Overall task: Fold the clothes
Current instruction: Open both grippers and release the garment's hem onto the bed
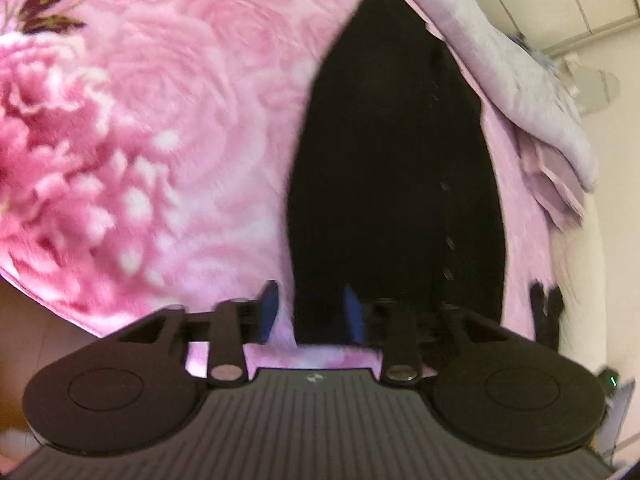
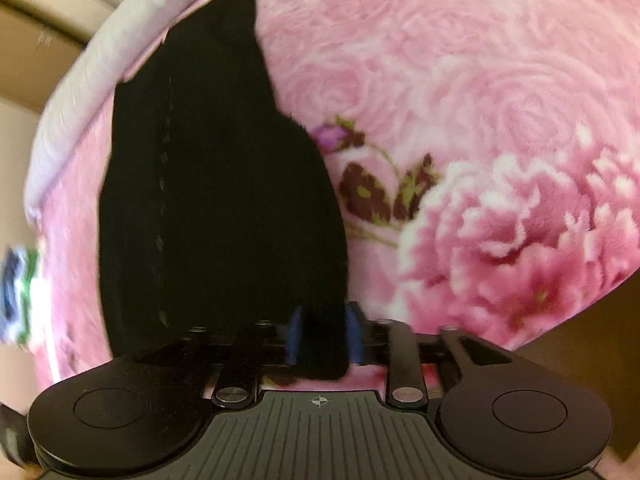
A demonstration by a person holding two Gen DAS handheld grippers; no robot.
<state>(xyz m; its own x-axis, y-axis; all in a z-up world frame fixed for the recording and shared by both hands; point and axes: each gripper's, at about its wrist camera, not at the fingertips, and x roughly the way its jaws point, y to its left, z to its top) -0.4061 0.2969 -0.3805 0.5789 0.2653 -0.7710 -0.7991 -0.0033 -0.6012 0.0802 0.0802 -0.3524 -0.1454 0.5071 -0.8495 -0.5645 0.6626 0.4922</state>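
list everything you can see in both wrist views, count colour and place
black garment: one, black, long folded strip lying on the blanket, near end between both grippers' fingers
blanket: one, pink with rose print, covering the bed
pale cloth: one, lilac grey, along the far edge of the blanket
left gripper: one, black with blue pads, open, straddling the garment's near left edge
right gripper: one, black with blue pads, open, garment's near right corner between the fingers
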